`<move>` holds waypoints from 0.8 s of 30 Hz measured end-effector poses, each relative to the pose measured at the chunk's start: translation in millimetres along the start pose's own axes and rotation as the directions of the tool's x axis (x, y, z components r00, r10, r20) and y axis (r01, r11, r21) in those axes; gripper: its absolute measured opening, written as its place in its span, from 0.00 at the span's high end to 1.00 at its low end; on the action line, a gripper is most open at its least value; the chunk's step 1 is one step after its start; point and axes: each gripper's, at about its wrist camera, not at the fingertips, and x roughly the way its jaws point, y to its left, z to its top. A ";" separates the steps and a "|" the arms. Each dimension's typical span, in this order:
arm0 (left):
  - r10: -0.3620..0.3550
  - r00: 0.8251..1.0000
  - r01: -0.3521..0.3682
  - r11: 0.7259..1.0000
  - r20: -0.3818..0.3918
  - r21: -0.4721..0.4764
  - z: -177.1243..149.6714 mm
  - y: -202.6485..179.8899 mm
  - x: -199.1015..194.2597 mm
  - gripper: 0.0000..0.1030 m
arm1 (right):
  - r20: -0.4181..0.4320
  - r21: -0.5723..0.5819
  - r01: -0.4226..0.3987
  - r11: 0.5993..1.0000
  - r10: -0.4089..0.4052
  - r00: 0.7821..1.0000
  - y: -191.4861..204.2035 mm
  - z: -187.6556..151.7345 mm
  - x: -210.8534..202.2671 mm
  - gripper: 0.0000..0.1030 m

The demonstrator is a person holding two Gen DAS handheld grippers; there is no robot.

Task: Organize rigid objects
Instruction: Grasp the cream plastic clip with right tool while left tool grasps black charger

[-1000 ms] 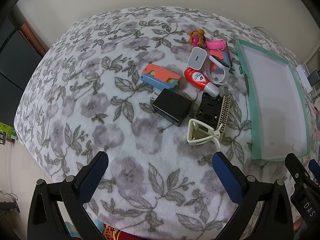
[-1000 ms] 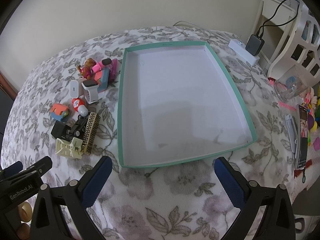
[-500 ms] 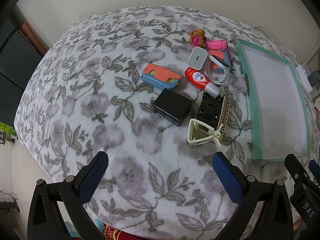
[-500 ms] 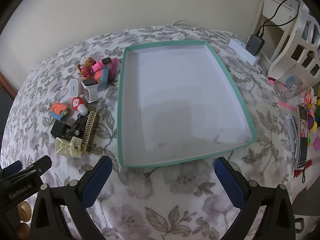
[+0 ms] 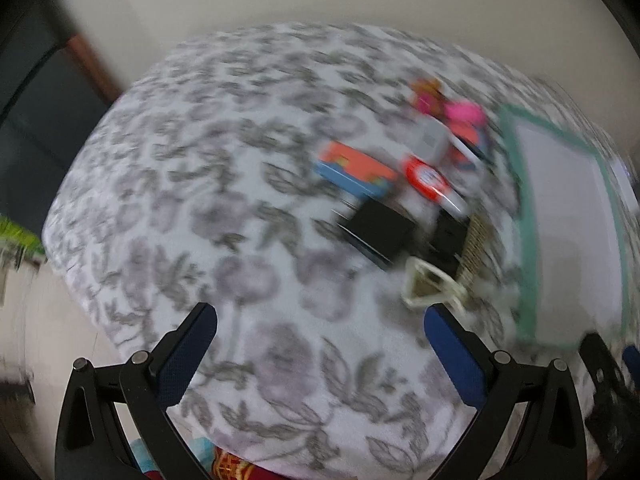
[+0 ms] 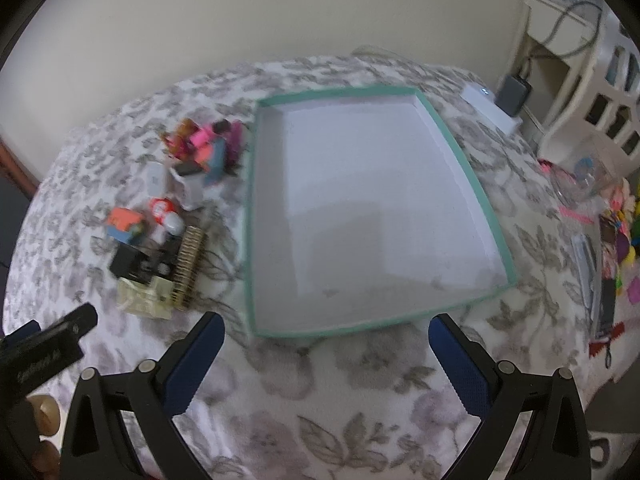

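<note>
Soft, even indoor light, no hard glare. Left wrist view heavily motion-blurred: floral blanket (image 5: 248, 208) and object pile smeared, only the near gripper fingers (image 5: 188, 356) stay sharp. Right wrist view milder blur, teal tray (image 6: 476, 184) edges soft; faint grey shadow across the tray floor's lower half. Both frames show strong fisheye bending and dark vignette at corners.

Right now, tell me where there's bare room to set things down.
The green-rimmed tray has nothing in it. The floral blanket lies bare left of the black charger. Crowded: the toy cluster hugging the tray's left wall.
</note>
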 end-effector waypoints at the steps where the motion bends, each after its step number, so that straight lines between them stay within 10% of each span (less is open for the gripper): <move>1: 0.005 1.000 -0.005 1.000 0.002 -0.024 1.7 4.2 0.3 0.00 | 0.006 -0.006 -0.021 1.000 0.021 1.000 4.6 2.0 -1.2 0.00; 24: 0.046 0.973 -0.123 0.932 -0.226 -0.340 10.9 77.8 63.0 0.00 | -0.167 -0.155 -0.244 0.957 0.218 0.962 128.3 12.5 62.3 0.02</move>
